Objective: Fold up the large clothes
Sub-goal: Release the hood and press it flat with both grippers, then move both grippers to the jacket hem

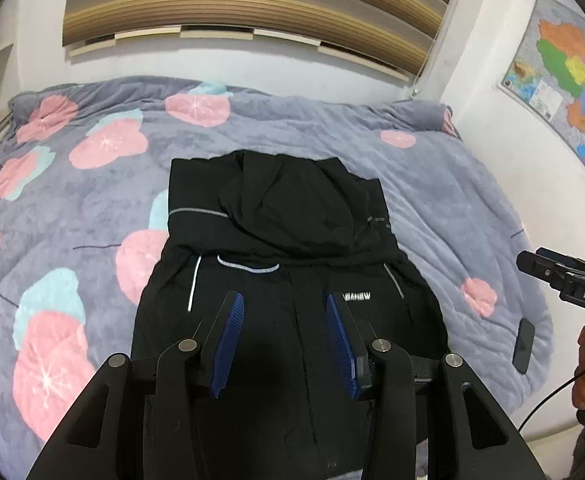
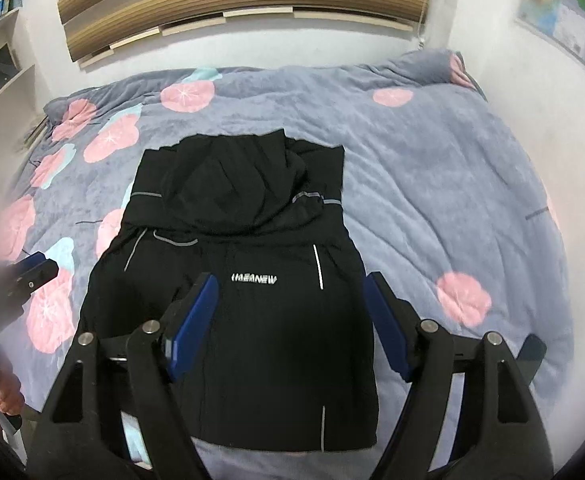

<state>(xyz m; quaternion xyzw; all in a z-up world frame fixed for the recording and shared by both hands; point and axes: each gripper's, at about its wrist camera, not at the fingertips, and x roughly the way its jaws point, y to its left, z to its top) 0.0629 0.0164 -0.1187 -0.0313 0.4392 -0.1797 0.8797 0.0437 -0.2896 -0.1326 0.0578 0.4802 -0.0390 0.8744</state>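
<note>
A shelf unit (image 2: 0, 80) stands at the left wall, left of the bed's grey quilt (image 1: 432, 208) with pink and pale blue flowers. Striped wooden panelling (image 1: 252, 4) runs above the quilt's far edge, and a coloured map (image 1: 572, 92) hangs on the wall to its right. A black hooded jacket (image 2: 252, 280) lies flat on the middle of the quilt, sleeves folded in, hood laid down over its back, white lettering below. A dark phone (image 1: 524, 344) lies on the quilt right of the jacket. The left gripper (image 1: 286, 300) hovers over the jacket, jaws spread wide, holding nothing. The right gripper (image 2: 292, 280) likewise gapes empty above it.
</note>
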